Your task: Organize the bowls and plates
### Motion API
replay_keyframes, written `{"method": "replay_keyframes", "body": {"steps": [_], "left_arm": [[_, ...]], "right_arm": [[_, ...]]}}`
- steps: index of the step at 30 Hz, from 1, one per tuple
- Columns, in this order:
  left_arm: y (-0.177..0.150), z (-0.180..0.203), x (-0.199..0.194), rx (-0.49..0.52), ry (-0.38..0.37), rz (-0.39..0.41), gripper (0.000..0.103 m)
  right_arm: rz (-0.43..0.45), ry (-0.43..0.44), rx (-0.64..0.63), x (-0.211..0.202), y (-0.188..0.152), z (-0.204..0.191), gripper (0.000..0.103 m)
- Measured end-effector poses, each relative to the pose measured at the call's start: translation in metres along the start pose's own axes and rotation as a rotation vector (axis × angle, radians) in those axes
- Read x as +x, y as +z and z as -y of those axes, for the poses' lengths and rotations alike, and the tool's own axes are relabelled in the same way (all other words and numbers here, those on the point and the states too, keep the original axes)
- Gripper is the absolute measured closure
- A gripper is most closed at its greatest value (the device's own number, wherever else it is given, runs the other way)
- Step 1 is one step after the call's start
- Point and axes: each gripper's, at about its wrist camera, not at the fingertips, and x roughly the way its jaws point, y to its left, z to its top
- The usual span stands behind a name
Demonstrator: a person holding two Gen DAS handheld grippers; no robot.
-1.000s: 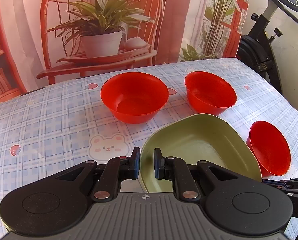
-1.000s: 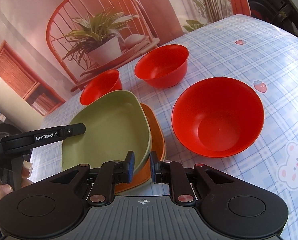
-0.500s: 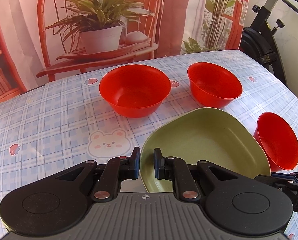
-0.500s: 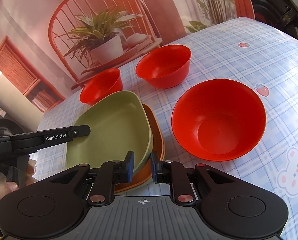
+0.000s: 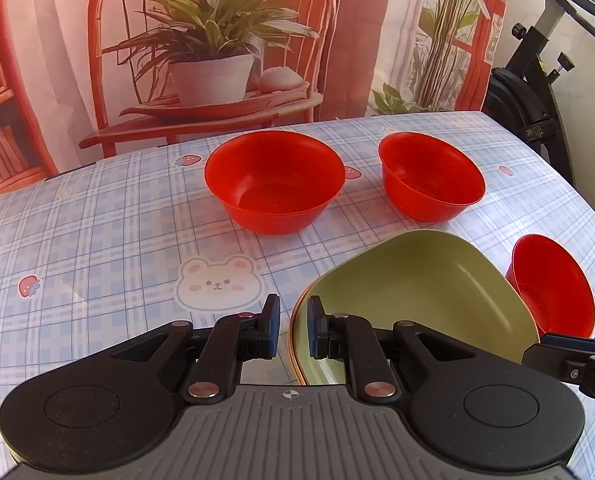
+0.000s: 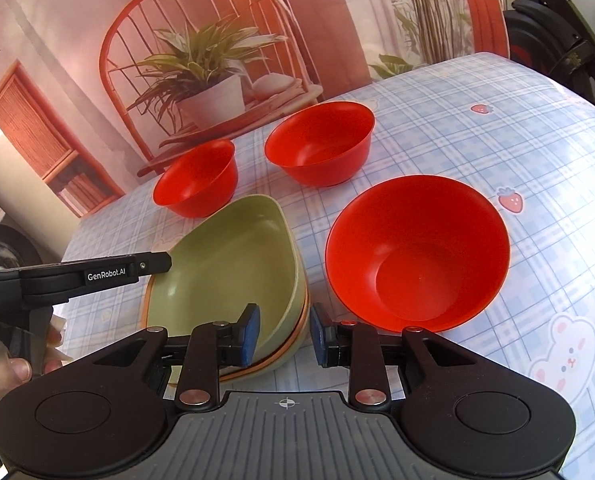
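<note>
On the checked tablecloth [image 6: 477,152], a matte olive-green plate [image 6: 225,264] nests in an orange one [image 6: 297,326].

Printed backdrop [image 5: 225,52] of orange chair and potted plant, plaid tablecloth [image 5: 97,216], black exercise bike [image 5: 537,80], daylight.

Under the green plate [image 6: 225,264] I see only a thin rim of the orange plate [image 6: 303,312]; the rest is hidden. My left gripper [image 5: 293,330] covers the green plate's near edge, and my hand [image 6: 1,368] is cut off beside it.

We see bright daylight from the right glaring on the table [image 5: 97,216]; fisheye curving bends its edges; focus stays sharp.
</note>
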Motion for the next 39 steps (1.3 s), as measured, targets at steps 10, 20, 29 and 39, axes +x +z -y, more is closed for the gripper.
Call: {"method": "replay_keyframes", "body": {"steps": [10, 20, 29, 39], "left_arm": [[-0.003, -0.003, -0.006, -0.034, 0.002, 0.013, 0.088], [-0.005, 0.001, -0.002, -0.028, -0.005, 0.004, 0.088], [-0.008, 0.002, -0.001, -0.026, -0.007, -0.002, 0.088], [0.006, -0.004, -0.026, -0.033, 0.009, 0.046, 0.088]], "right_arm": [[0.028, 0.014, -0.01, -0.003, -0.001, 0.006, 0.094], [0.031, 0.022, -0.019, -0.002, -0.002, 0.004, 0.097], [-0.006, 0.027, 0.003, 0.006, -0.007, 0.005, 0.097], [0.073, 0.027, -0.027, -0.014, 0.014, 0.004, 0.092]]}}
